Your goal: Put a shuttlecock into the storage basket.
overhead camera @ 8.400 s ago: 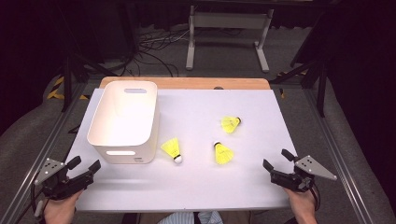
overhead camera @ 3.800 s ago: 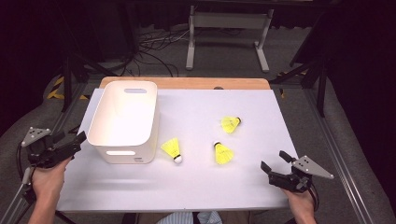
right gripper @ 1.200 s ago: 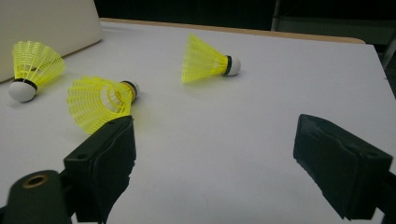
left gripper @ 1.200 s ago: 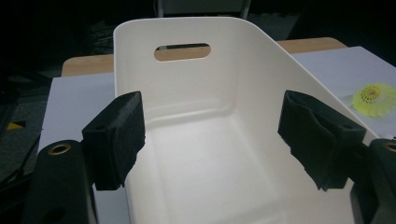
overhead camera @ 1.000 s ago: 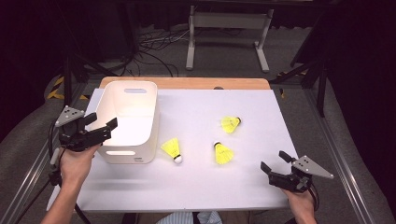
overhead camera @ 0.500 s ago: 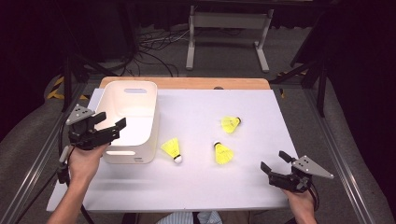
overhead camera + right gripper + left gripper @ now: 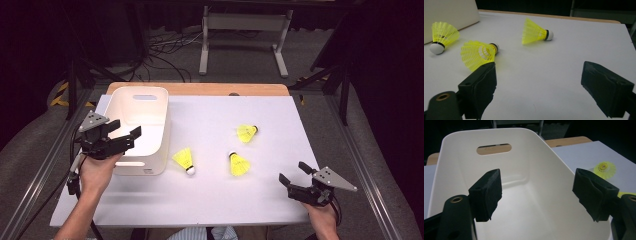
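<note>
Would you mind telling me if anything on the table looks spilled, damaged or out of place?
Nothing stands out. The white bin sits upright and looks whole. Three yellow shuttlecocks lie on their sides, apart, on the table; none looks crushed.

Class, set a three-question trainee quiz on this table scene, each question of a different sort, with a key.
1. How many yellow shuttlecocks lie on the table?
2. True or false: the left gripper is shut on the white bin's handle.
3. Which gripper sits at the table's near right corner? A) left B) right

Key:
1. Three: one beside the bin, one in the middle, one farther back.
2. False; its fingers are open over the bin.
3. B, the right gripper, open.
</note>
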Motion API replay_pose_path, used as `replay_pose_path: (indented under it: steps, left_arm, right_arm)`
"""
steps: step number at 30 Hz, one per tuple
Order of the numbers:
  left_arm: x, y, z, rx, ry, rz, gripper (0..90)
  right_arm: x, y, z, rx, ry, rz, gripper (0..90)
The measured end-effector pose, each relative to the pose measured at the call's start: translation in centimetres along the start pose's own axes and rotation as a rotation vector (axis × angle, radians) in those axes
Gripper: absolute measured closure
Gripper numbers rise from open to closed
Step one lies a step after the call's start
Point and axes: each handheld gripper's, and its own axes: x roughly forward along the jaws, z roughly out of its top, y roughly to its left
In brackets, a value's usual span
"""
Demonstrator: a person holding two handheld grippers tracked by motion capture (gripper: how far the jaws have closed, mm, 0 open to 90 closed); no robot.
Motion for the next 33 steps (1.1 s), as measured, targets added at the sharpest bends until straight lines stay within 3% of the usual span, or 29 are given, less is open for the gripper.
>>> replay_pose_path:
  steps: [33]
  left_arm:
    - [1.6,-2.0,0.5,0.015,0.030,-0.051,25.0]
  right_arm:
    - [0.1,0.0,0.0,-0.002,0.005,0.002,13.7]
